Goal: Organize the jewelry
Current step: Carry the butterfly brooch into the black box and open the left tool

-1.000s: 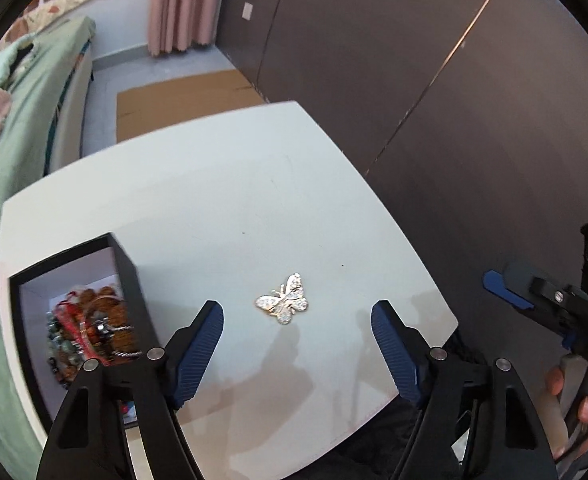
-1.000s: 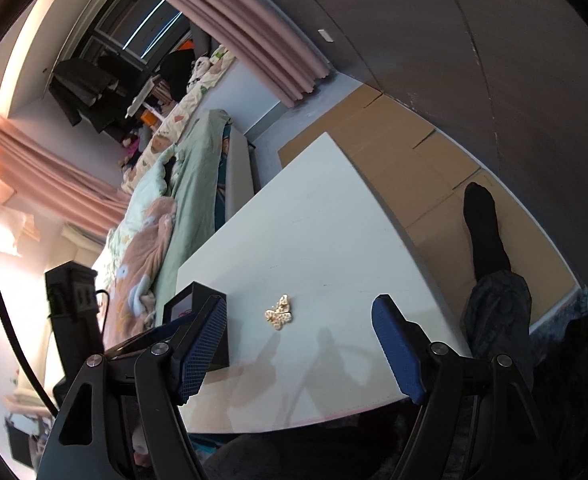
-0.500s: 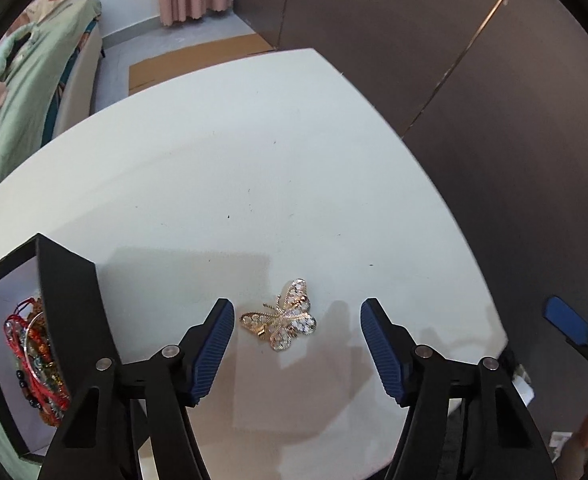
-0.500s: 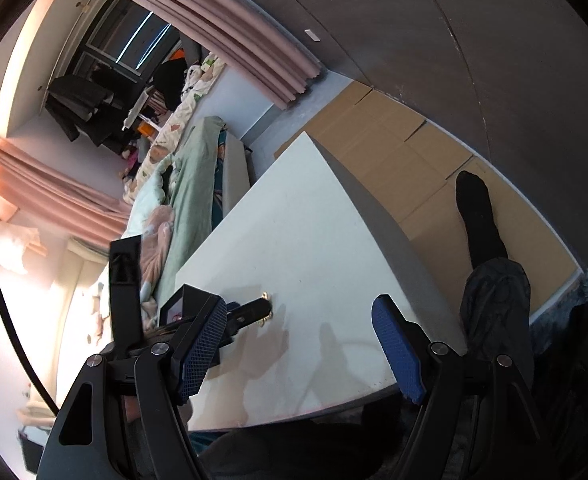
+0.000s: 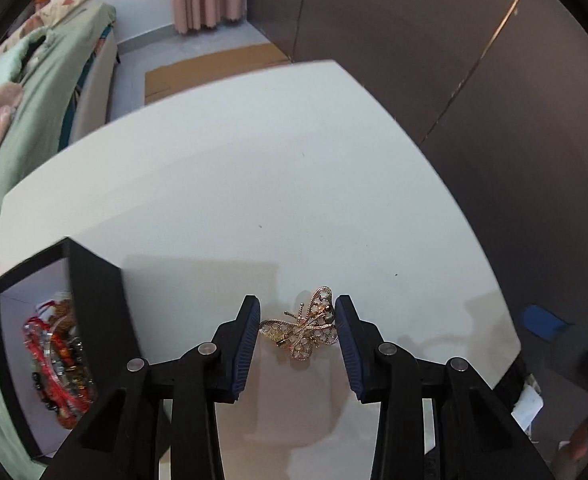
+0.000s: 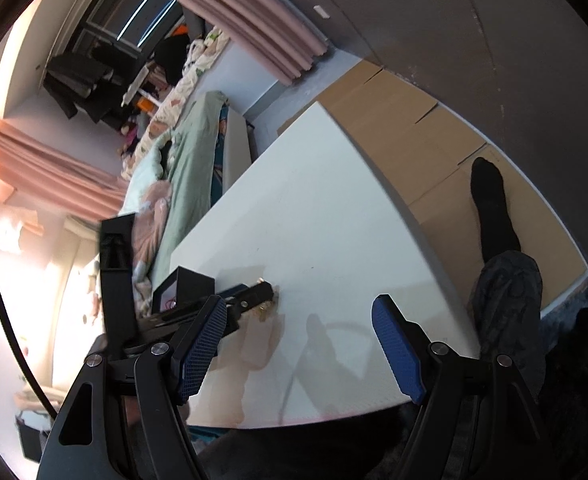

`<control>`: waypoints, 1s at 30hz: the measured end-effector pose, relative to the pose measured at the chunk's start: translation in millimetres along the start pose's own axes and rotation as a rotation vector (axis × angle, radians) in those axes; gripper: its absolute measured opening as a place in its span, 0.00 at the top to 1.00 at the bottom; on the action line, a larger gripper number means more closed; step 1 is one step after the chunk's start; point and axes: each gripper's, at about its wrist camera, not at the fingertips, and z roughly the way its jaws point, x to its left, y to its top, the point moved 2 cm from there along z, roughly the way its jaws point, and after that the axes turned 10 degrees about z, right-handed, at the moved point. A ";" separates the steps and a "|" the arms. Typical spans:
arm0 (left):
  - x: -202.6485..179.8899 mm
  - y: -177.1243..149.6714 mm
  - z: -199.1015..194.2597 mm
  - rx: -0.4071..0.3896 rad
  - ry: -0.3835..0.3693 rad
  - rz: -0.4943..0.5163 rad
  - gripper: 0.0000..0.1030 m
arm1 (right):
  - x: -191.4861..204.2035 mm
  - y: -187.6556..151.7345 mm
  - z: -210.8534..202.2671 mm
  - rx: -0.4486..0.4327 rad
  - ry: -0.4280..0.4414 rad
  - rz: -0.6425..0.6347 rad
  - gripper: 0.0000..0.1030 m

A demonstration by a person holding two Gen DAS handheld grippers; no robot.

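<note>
A gold butterfly brooch (image 5: pixel 303 326) lies on the white table (image 5: pixel 254 184). My left gripper (image 5: pixel 297 328) has closed in on the brooch, its blue pads touching both wing edges. A black jewelry box (image 5: pixel 94 304) with red and orange bead bracelets (image 5: pixel 56 360) inside stands just left of it. In the right wrist view my right gripper (image 6: pixel 299 344) is open and empty, held above the table's near edge. That view shows the left gripper (image 6: pixel 254 294) at the brooch (image 6: pixel 265 307) beside the box (image 6: pixel 186 280).
A bed with green bedding (image 5: pixel 26 92) runs along the table's left side. Cardboard (image 6: pixel 421 128) covers the floor past the table. A dark wall (image 5: pixel 453 40) stands to the right. The person's leg in a black sock (image 6: pixel 493 216) is by the table's right edge.
My left gripper has moved down onto the brooch and its fingers have closed from wide open until they touch it. The right gripper has stayed open and nearly still.
</note>
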 end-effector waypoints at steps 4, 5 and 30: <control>9.3 -1.2 -16.7 -0.035 -0.023 -0.022 0.61 | 9.3 0.4 17.3 0.043 -0.023 -0.020 0.27; 12.5 -2.3 -22.2 -0.045 -0.028 -0.027 0.61 | 12.5 0.4 22.1 0.055 -0.031 -0.028 0.27; 102.0 -35.7 -92.6 -0.177 -0.046 -0.196 0.61 | 81.5 -14.5 120.6 0.236 -0.411 -0.386 0.67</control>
